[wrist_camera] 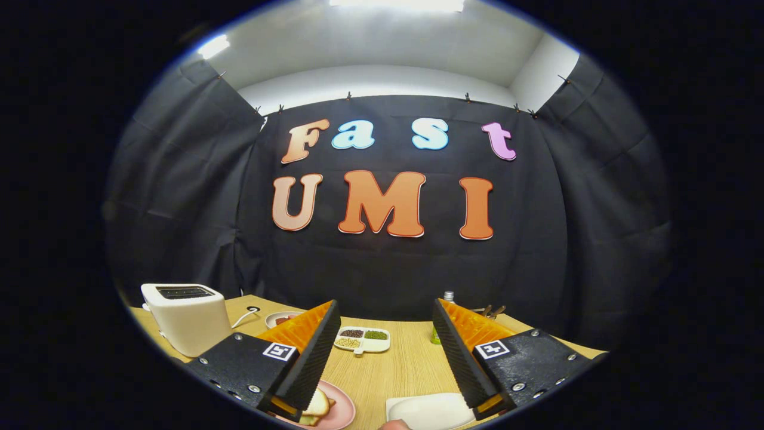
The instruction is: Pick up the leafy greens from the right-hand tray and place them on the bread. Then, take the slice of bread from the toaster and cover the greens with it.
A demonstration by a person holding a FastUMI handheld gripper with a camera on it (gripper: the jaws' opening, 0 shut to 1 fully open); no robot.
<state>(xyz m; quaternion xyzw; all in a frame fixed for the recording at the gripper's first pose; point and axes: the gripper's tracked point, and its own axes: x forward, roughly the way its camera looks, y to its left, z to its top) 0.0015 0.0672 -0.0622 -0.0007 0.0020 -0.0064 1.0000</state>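
You held the claw [382, 352] wide apart above the wooden desk [388, 370], with nothing between its fingers. Take the white toaster [186, 316] as your landmark: it stood on the desk well off to the claw's left, and whether a slice sat in its top slot could not be told. Nearer you than the toaster, partly under the left finger, lay a pink plate [340, 412] carrying the bread [316, 405] with a bit of green beneath it. Right of that plate sat a white tray [430, 411]. Farther back from the toaster, between the fingers, was a small divided dish [362, 339] of beans.
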